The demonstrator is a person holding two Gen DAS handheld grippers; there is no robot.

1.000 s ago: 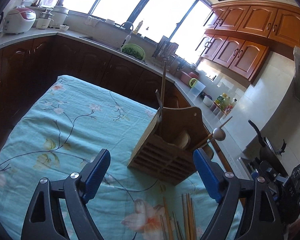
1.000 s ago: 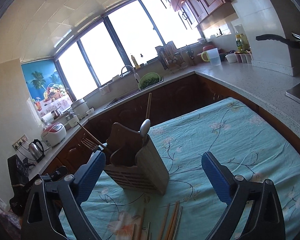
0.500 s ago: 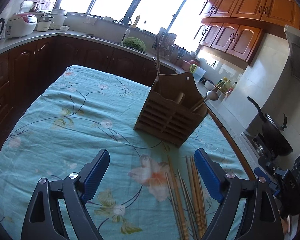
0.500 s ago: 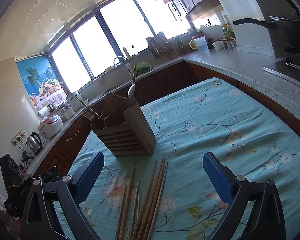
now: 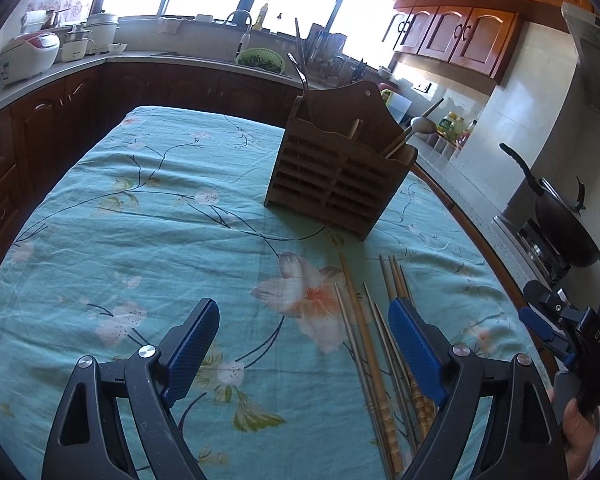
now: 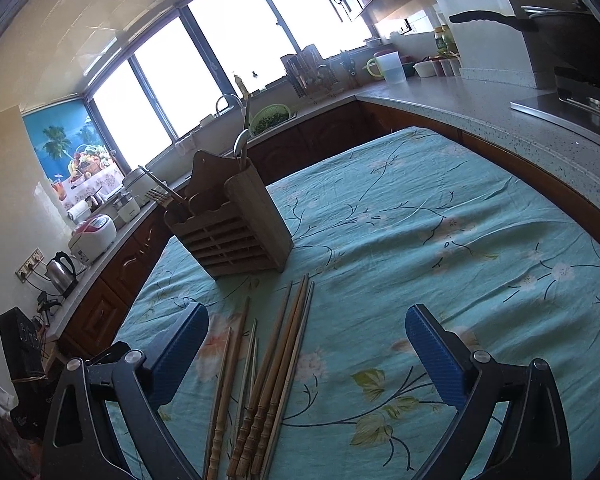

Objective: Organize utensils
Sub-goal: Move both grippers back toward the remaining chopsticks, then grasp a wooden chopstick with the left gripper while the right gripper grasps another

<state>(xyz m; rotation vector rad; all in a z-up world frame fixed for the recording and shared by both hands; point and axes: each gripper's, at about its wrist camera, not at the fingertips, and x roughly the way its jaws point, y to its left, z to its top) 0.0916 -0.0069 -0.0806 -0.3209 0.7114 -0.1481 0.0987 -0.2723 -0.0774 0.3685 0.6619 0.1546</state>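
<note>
A wooden slatted utensil holder stands on the floral teal tablecloth; it also shows in the right wrist view. It holds a spoon, a fork and another handle. Several wooden and metal chopsticks lie loose on the cloth in front of it, also in the right wrist view. My left gripper is open and empty above the cloth, its right finger over the chopsticks. My right gripper is open and empty, the chopsticks between its fingers.
Kitchen counters wrap around the table. A wok sits on the stove at the right. A rice cooker and a kettle stand on the left counter. The other gripper shows at the right edge.
Both grippers have pulled back and tilted down from the holder. The chopsticks on the cloth have come fully into view beneath them. Both stay open.
</note>
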